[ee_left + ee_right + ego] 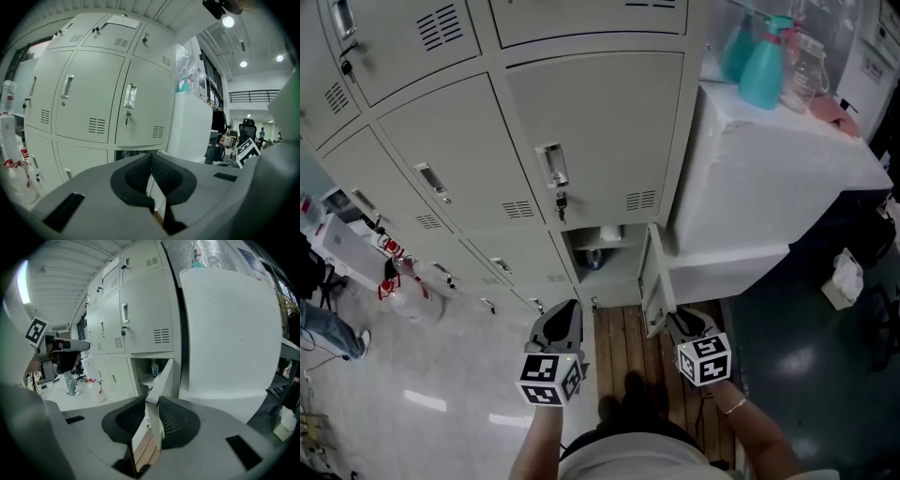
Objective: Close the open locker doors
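Observation:
The bank of grey lockers [591,122] has one low door [654,281] standing open, swung out to the right of its compartment [598,253]. My right gripper [680,323] is at that door's free edge. In the right gripper view the edge of the door [161,380] runs between the jaws of the right gripper [152,416], with a slit of wooden floor still showing beside the left pad. My left gripper [565,309] hangs just left of the compartment, shut and empty. Its pads meet in the left gripper view, where the left gripper [152,171] faces the closed doors [140,108].
A tall white block [769,178] stands against the lockers' right side, with teal spray bottles [766,66] on top. Wooden planks [628,347] lie under my feet. A small bottle [154,367] sits inside the compartment. Plastic bottles [403,281] stand on the floor at left.

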`<state>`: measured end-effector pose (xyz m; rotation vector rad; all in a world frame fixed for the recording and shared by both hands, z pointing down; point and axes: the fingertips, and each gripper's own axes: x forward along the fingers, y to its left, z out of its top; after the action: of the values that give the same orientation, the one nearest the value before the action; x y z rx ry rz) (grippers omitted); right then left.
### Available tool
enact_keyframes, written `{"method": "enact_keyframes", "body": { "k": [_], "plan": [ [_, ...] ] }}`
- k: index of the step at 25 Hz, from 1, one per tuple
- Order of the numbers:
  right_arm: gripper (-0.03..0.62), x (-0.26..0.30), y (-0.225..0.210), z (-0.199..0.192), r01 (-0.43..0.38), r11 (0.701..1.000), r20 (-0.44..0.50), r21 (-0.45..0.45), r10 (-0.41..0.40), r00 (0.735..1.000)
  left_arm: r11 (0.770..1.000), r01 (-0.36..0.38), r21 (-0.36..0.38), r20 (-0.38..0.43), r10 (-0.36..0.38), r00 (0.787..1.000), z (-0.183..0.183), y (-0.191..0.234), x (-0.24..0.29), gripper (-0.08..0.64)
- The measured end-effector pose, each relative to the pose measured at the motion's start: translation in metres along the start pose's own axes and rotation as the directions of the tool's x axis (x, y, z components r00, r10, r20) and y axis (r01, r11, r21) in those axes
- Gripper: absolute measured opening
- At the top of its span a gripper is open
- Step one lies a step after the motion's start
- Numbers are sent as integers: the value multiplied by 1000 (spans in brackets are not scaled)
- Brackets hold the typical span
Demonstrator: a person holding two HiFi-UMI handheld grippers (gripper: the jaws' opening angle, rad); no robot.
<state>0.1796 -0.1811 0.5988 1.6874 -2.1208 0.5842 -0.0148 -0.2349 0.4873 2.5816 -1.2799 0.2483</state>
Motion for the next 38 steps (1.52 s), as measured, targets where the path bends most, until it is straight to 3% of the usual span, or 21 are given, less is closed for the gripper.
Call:
{"method": "enact_keyframes", "body": {
  "k": [10,23,38],
  "plan": [
    [104,28,57,14,-108,991,-19,-78,106,994,994,-101,-40,10,102,995,-5,39,-41,20],
    [92,84,116,43,-230,960,-24,-160,229,973,961,-260,-92,18,263,965,-9,88,-74,20],
    [89,143,147,73,-294,923,-51,-249,291,955,925,-364,-111,21,368,930,0,125,-72,20]
  ]
}}
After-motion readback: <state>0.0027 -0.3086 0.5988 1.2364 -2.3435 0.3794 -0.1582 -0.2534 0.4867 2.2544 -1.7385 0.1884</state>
